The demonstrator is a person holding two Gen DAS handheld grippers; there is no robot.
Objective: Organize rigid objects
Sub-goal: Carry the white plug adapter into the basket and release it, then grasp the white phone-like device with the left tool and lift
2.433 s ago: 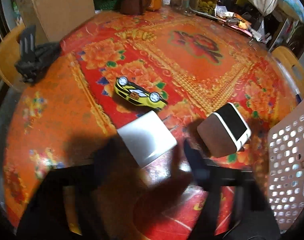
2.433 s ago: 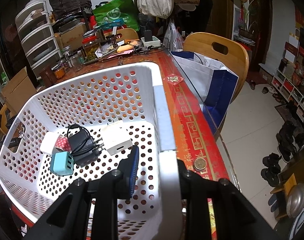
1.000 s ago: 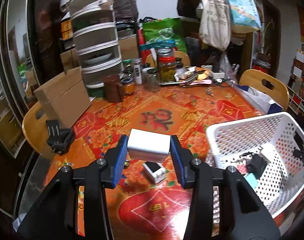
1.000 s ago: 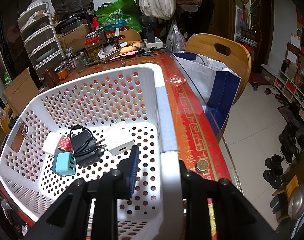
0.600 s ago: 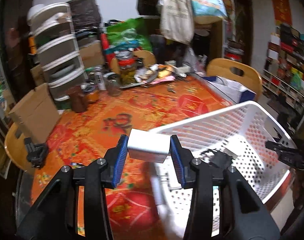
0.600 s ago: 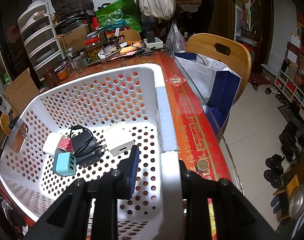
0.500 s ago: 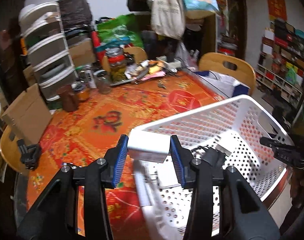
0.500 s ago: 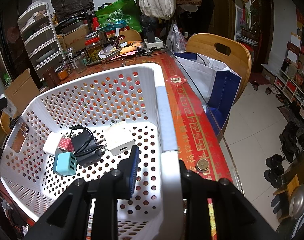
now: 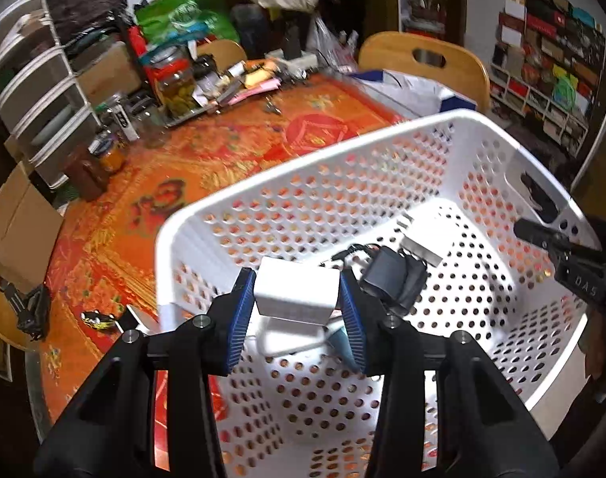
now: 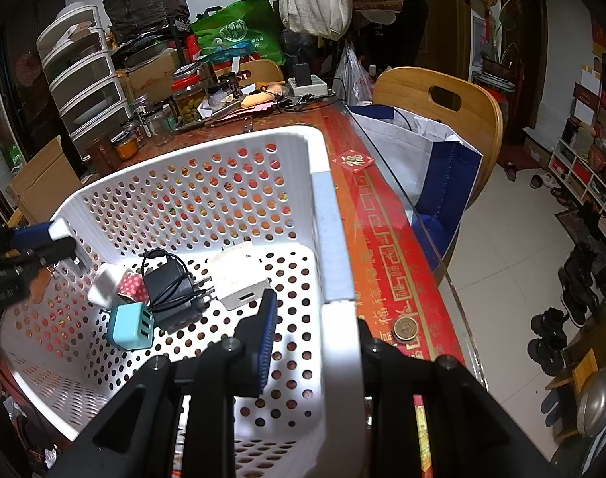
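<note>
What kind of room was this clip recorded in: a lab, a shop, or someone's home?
Most likely a lived-in home, in a dining area. A table with a red patterned cloth holds jars of preserved food, wooden chairs stand around it, and shoes lie on the tiled floor.

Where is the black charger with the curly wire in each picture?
Left wrist view: the black charger lies on the floor of the white basket, just right of centre.
Right wrist view: the charger lies on the basket floor, left of centre.
Shared landmark: the white plug block right beside it.
</note>
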